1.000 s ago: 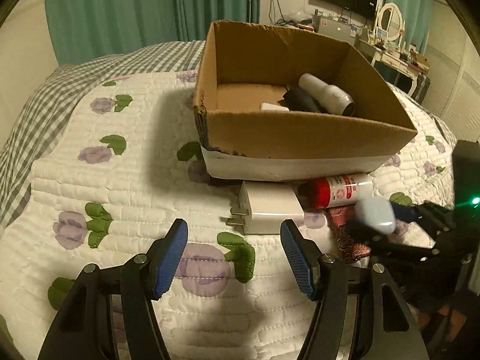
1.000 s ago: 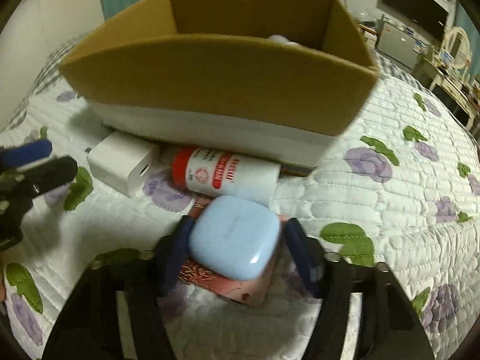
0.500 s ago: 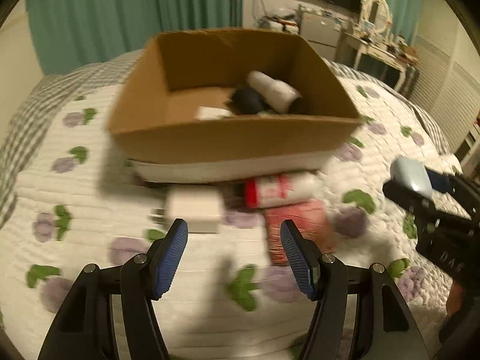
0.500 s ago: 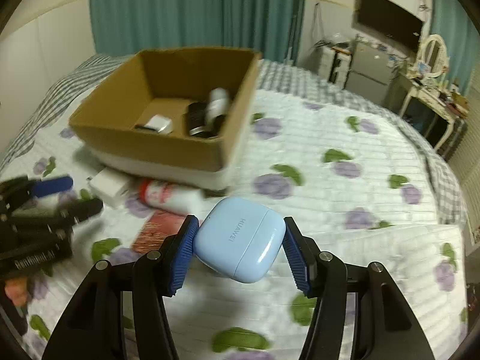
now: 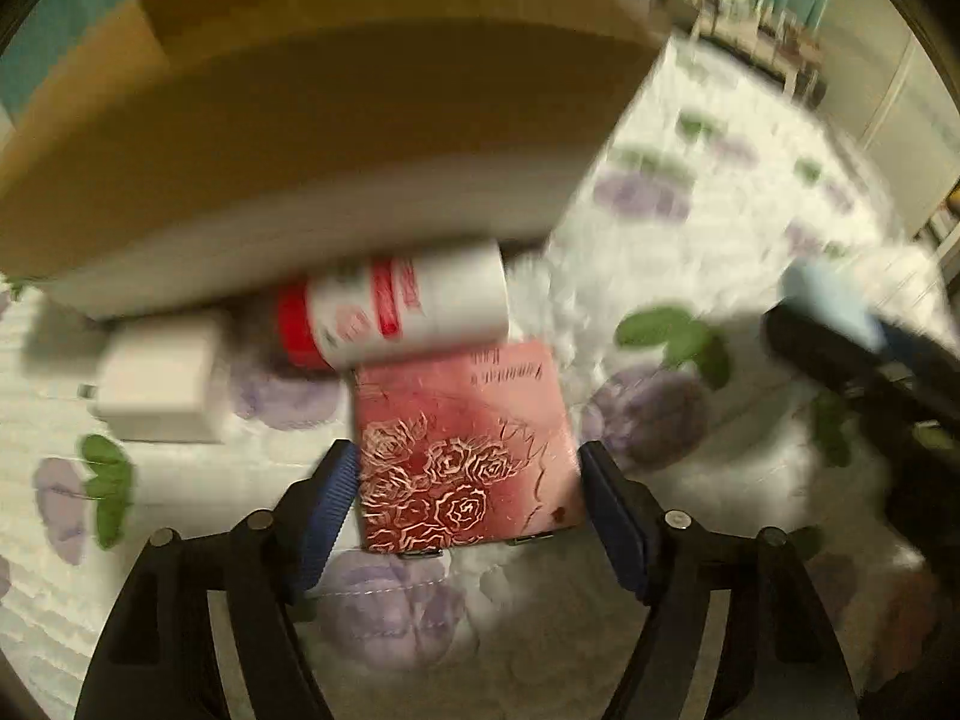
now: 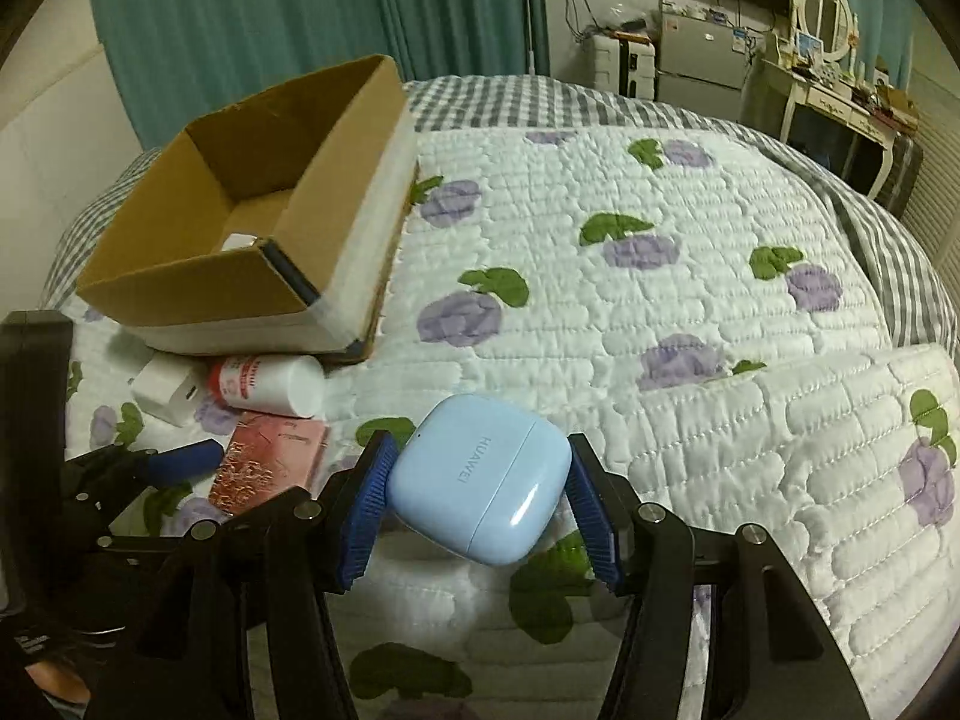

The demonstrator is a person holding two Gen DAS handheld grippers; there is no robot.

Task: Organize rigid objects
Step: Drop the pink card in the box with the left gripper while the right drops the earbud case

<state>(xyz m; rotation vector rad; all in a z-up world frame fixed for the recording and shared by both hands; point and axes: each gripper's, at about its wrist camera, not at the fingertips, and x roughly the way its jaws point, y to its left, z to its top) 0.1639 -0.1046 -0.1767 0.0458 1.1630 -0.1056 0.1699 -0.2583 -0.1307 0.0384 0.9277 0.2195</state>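
My right gripper [image 6: 477, 495] is shut on a light blue earbud case [image 6: 480, 477] and holds it above the quilt, right of the cardboard box [image 6: 252, 222]; it also shows at the right of the left wrist view [image 5: 831, 306]. My left gripper [image 5: 468, 498] is open, its fingers on either side of a pink rose-patterned flat box [image 5: 465, 450] lying on the quilt. Beyond it lie a white bottle with a red cap [image 5: 396, 306] and a white charger [image 5: 159, 381], against the cardboard box [image 5: 312, 120]. The left wrist view is blurred.
The bed has a white quilt with purple flowers [image 6: 660, 276] and a grey checked blanket [image 6: 888, 228] at its far edge. The pink box [image 6: 270, 462], bottle [image 6: 270, 384] and charger [image 6: 165, 390] lie before the box. A dresser [image 6: 840, 102] stands behind.
My left gripper has moved forward and down so the pink box now lies between its open fingers. My right gripper has swung right, away from the box, still holding the earbud case.
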